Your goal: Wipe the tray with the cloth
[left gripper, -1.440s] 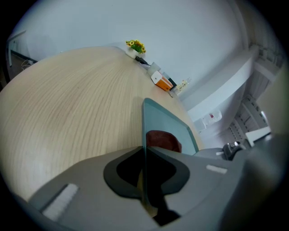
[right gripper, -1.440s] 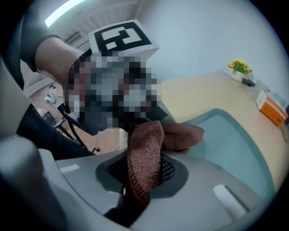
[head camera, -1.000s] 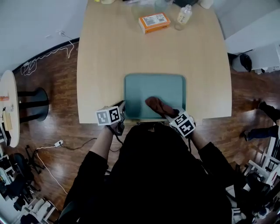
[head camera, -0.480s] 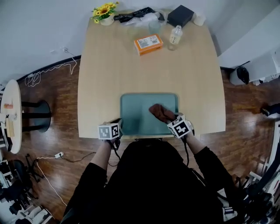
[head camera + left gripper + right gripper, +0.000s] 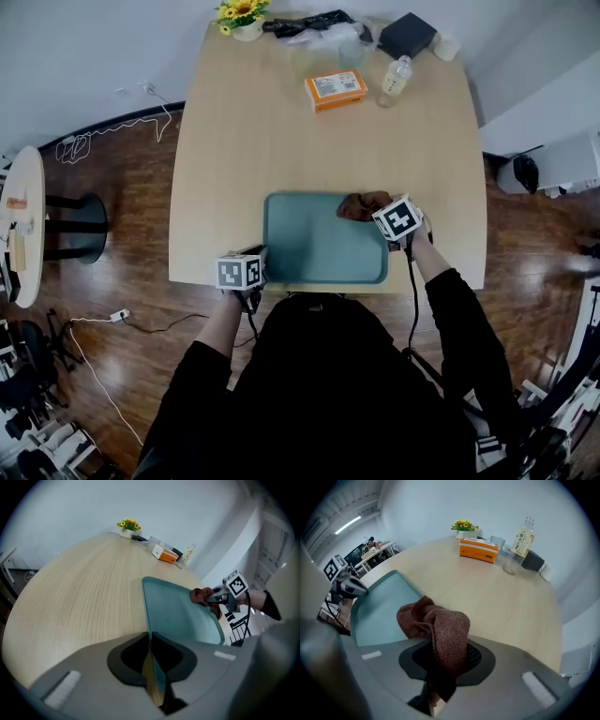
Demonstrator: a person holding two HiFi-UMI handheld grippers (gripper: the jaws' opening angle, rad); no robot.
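Observation:
A teal tray [image 5: 319, 248] lies near the front edge of the wooden table [image 5: 244, 141]. My left gripper [image 5: 260, 256] is shut on the tray's near left rim [image 5: 151, 641], which runs thin between the closed jaws. My right gripper [image 5: 377, 212] is shut on a brown cloth [image 5: 359, 204]. The cloth lies at the tray's far right corner, partly over the rim. In the right gripper view the cloth [image 5: 440, 630] bunches up out of the jaws, with the tray [image 5: 379, 609] to its left. The left gripper view shows the cloth [image 5: 200, 595] at the tray's far edge.
At the table's far end stand an orange box [image 5: 335, 90], a clear bottle [image 5: 396, 77], a black box [image 5: 408, 35] and a pot of yellow flowers [image 5: 242, 13]. A small round table [image 5: 19, 225] stands on the floor at the left, with cables nearby.
My right gripper has carried the cloth from the tray's near middle to its far right corner. The left gripper has kept its hold on the near left rim.

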